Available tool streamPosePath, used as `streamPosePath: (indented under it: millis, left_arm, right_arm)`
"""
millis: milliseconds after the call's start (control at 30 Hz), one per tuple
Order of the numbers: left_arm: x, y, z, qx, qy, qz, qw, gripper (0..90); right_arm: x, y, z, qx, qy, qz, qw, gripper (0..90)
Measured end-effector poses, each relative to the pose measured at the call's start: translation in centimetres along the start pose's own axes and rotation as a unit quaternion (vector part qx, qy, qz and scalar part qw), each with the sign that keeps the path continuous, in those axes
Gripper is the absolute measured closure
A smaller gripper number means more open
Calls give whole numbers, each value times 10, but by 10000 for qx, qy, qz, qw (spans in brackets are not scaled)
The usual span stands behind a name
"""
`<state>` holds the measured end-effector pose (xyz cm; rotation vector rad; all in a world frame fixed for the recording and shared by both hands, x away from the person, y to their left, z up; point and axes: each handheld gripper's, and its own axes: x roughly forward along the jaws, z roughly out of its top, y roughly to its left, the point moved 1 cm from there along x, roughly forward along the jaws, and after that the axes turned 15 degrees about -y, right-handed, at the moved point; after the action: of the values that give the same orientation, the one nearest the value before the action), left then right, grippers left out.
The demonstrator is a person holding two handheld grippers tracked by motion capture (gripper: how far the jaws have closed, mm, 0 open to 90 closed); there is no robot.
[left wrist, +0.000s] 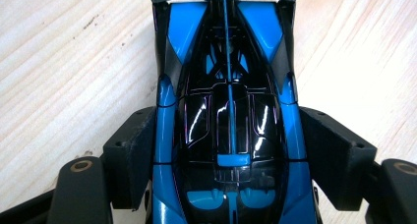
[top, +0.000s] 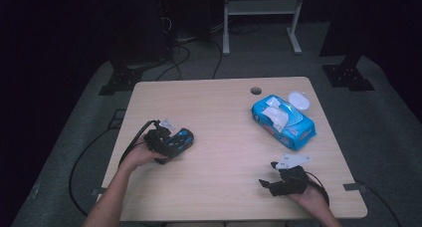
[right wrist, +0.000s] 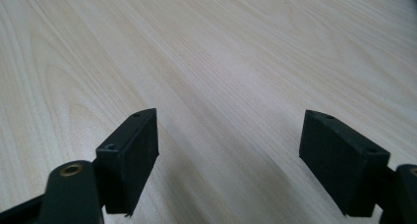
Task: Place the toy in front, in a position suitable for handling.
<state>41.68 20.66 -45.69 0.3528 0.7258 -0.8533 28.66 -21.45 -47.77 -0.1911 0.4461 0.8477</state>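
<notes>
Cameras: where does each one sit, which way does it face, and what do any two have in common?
High view: above the near table edge, looking forward and down; both forearms, left gripper, right gripper.
Left gripper view: rides that gripper, looking down along its jaws, pads pressing the blue toy car.
Right gripper view: faces bare wood between open jaws.
Shared: high and left views both show the car.

glossy blue-and-black plastic toy car (left wrist: 228, 135): blue sides, black centre, thin blue stripe | bright blue soft wipes pack (top: 282, 120): white lid | pale wood-grain table (top: 219, 102)
</notes>
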Motion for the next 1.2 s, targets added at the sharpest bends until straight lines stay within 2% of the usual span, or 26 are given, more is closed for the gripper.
streamPosePath:
  millis: [67,167,300,500,567,733,867,900,967,1000,1067,1200]
  left_arm:
    - [2,-1,-1,42,139,17,9999,266]
    - [2,0,-1,-21,159,9,9999,266]
    - [6,-1,6,-40,410,68,9991,264]
    - [13,-1,11,-215,677,143,9974,253]
    - [15,-2,12,-228,715,213,9969,232]
    - [17,-4,16,-217,843,285,9958,255]
    - [17,-5,17,-117,820,271,9962,258]
    - [15,-5,17,-79,758,264,9967,260]
    - [11,-4,20,-177,539,199,9982,276]
    - [9,-4,21,-187,571,166,9981,279]
    - [10,-6,20,-77,665,202,9976,280]
    - [9,-5,20,-58,596,185,9980,281]
  right_arm:
    - [0,0,0,-9,5,1,10000,218]
    - [1,0,0,-6,5,-1,10000,218]
    - [1,1,0,-18,21,7,10000,218]
    - [0,1,0,-17,5,11,10000,218]
    - [0,1,0,-29,1,11,10000,218]
    - [0,1,1,-42,2,11,10000,218]
    - [-1,1,1,-55,-9,3,10000,218]
    - [-1,0,1,-55,-10,-1,10000,218]
    - [-1,0,0,-3,-11,-19,10000,218]
    - [-1,0,0,-1,-5,-15,10000,218]
    - [0,0,0,-15,2,-5,10000,218]
    - [-1,1,1,-48,-10,-1,10000,218]
